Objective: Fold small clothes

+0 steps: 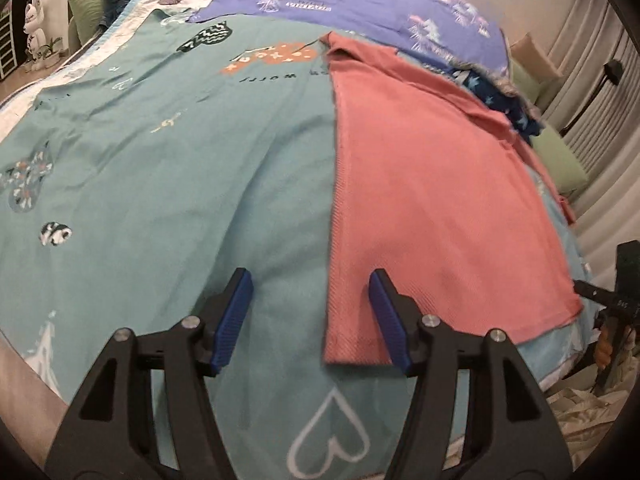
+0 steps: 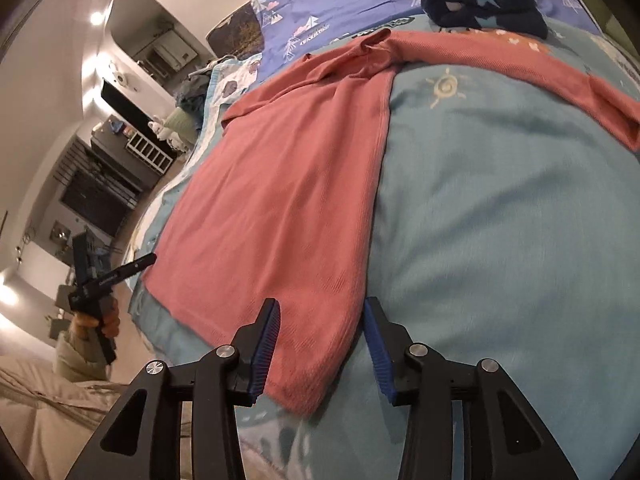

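A salmon-pink long-sleeved top (image 1: 420,184) lies flat on the teal bedcover (image 1: 180,168), its hem toward me. My left gripper (image 1: 310,280) hovers open over the hem's left corner. Its right finger is over the cloth and its left finger is over bare cover; the pads press nothing. In the right wrist view the same top (image 2: 280,200) has one sleeve (image 2: 520,68) stretched out to the right. My right gripper (image 2: 322,306) is open, with the hem's right corner lying between its blue pads, not pinched. The left gripper (image 2: 104,280) shows at the bed's left edge, held in a hand.
A purple tree-print sheet (image 1: 360,4) covers the far end of the bed. A pile of dark blue star-print clothes (image 2: 484,4) sits just beyond the collar. Green pillows (image 1: 560,160) and a curtain (image 1: 600,80) flank the right side. Shelves and a dark screen (image 2: 96,200) stand off to the left.
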A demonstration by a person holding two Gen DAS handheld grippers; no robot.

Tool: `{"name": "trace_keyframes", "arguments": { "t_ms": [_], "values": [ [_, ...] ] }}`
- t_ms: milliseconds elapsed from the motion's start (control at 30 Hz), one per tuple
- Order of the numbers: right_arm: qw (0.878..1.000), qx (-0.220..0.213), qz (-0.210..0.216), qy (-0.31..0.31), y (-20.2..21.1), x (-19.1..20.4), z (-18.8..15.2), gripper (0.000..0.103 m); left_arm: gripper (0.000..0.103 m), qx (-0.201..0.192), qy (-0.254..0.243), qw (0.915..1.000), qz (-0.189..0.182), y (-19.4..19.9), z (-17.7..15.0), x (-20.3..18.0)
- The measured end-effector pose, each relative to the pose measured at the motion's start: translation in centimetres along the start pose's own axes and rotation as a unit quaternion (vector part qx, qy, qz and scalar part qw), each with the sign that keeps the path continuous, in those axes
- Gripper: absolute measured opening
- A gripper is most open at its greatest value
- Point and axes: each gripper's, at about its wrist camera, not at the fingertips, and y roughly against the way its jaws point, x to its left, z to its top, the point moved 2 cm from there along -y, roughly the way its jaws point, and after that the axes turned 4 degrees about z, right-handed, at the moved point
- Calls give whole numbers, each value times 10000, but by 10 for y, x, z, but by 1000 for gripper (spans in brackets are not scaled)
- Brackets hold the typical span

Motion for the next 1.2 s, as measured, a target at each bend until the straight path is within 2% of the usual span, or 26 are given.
{"name": "trace_keyframes", "arguments": {
  "t_ms": [100, 333, 367, 400, 467, 500, 600, 733, 833, 900, 1000, 1100, 1200],
  "values": [
    [9999, -16, 40, -134, 0, 4, -6, 43, 62, -8, -109, 9996, -249, 0, -2, -5],
    [9993, -136, 53, -358, 0, 9, -16, 43, 60, 46, -341, 9979, -552, 6, -6, -14],
    [9991, -149, 64, -395, -1, 7, -17, 43, 47, 34, -358, 9979, -530, 5, -5, -15],
    [9989, -153, 79, -435, -2, 5, -16, 43, 26, 34, -359, 9979, -535, 4, -4, -15],
    [9982, -175, 133, -549, -6, -1, -14, 43, 9, 79, -295, 9969, -725, 3, -3, -16],
    [9976, -176, 179, -639, -9, -3, -11, 43, 7, 59, -253, 9966, -780, 3, -2, -17],
    [9956, -191, 376, -837, -10, -6, -4, 5, 6, -189, -292, 9961, -810, 17, -1, -19],
    [9915, -549, 828, -837, 15, 1, -4, 4, 6, -681, -247, 9920, -1032, 65, 10, -8],
    [9895, -668, 1114, -630, 37, 14, -4, 4, 6, -885, -466, 9914, -838, 88, 13, -8],
    [9921, -478, 1076, -425, 36, 22, -8, 4, 6, -823, -565, 9923, -737, 88, 10, -8],
    [9963, 81, 795, -319, 10, 26, -23, 5, 6, -486, -564, 9957, -544, 71, 0, -3],
    [9963, 458, 666, -277, -10, 25, -34, 7, 7, -178, -500, 9986, -86, 49, -9, 10],
    [9971, 577, 424, -270, -9, 18, -31, 10, 10, -349, -433, 9977, 387, 54, -1, 16]
  ]
}}
